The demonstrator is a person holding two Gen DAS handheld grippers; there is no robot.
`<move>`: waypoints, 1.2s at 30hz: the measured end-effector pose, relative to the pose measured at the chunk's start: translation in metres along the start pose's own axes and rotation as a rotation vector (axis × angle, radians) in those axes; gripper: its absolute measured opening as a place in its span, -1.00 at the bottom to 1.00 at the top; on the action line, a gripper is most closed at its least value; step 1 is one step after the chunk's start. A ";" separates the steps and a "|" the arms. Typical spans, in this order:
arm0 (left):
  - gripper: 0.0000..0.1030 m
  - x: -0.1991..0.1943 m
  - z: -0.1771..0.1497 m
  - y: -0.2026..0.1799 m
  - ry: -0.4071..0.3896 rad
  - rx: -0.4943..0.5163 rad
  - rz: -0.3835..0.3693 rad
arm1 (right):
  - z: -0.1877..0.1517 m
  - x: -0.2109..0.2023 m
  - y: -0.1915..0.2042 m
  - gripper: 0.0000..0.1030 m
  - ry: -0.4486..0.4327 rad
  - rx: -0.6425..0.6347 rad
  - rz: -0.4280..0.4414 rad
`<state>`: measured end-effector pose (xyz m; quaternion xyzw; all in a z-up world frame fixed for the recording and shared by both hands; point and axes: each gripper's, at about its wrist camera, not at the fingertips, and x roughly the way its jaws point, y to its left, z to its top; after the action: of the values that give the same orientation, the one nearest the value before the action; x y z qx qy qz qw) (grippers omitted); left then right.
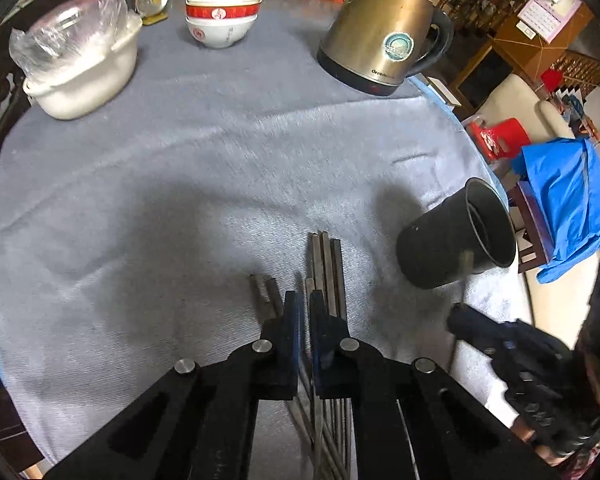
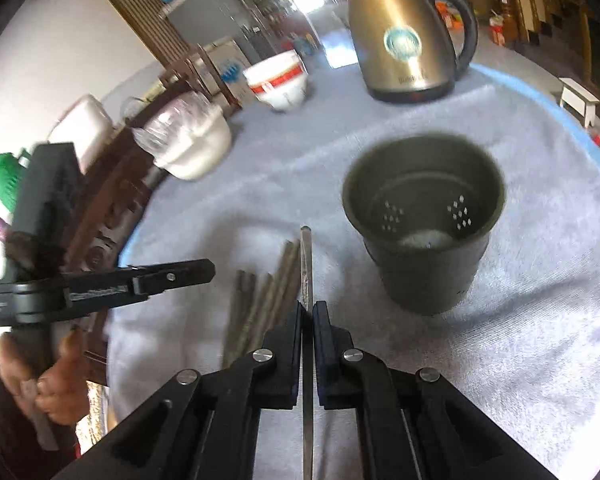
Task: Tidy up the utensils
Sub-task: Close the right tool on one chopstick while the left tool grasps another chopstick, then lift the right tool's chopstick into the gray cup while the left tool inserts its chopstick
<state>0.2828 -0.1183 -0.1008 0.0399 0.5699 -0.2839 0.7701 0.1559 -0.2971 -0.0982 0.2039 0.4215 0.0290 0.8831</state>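
**On the grey cloth, one chopstick pinched and the holder waiting**

Across the round table lies a soft, napped grey cloth (image 2: 520, 340), wrinkled into low folds. At its far side stand a brass-coloured metal kettle (image 2: 404, 44), smooth and tapered, a white tub (image 1: 84, 76) under crinkled plastic, and stacked porcelain bowls (image 1: 222, 12) with a red band.

Nearer, the dark utensil holder (image 2: 424, 216) stands upright just right of the chopsticks: a tapered cup, matte, its floor pierced with small diamond-shaped holes.

The right gripper (image 2: 308, 312) is clenched on a single chopstick (image 2: 306, 264), a thin, straight metal stick pointing towards the holder's near rim. To do this step well, I judge the stick should be raised above the rim, tipped steeply, and let go only once its end is inside, since a slim smooth rod may swivel between the pads.

The left gripper (image 1: 304, 308) is closed over the remaining chopsticks (image 1: 326, 264), square-sectioned and dull grey, lying bunched on the cloth; whether its pads truly pinch one cannot be told
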 end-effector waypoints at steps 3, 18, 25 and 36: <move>-0.64 0.009 -0.001 -0.014 0.030 0.030 0.023 | 0.000 -0.013 0.002 -0.87 -0.027 0.019 0.028; -0.86 0.059 -0.005 -0.027 0.160 0.041 0.068 | 0.000 -0.047 -0.009 -0.87 -0.090 0.067 0.072; -0.88 0.013 -0.003 -0.019 0.073 0.024 0.011 | 0.007 -0.065 -0.012 -0.87 -0.148 0.073 0.094; -0.89 -0.091 0.003 -0.036 -0.161 0.036 -0.048 | 0.038 -0.124 -0.018 -0.87 -0.346 0.080 0.110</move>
<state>0.2506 -0.1138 -0.0085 0.0171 0.5020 -0.3145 0.8055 0.1029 -0.3539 0.0071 0.2638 0.2521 0.0249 0.9307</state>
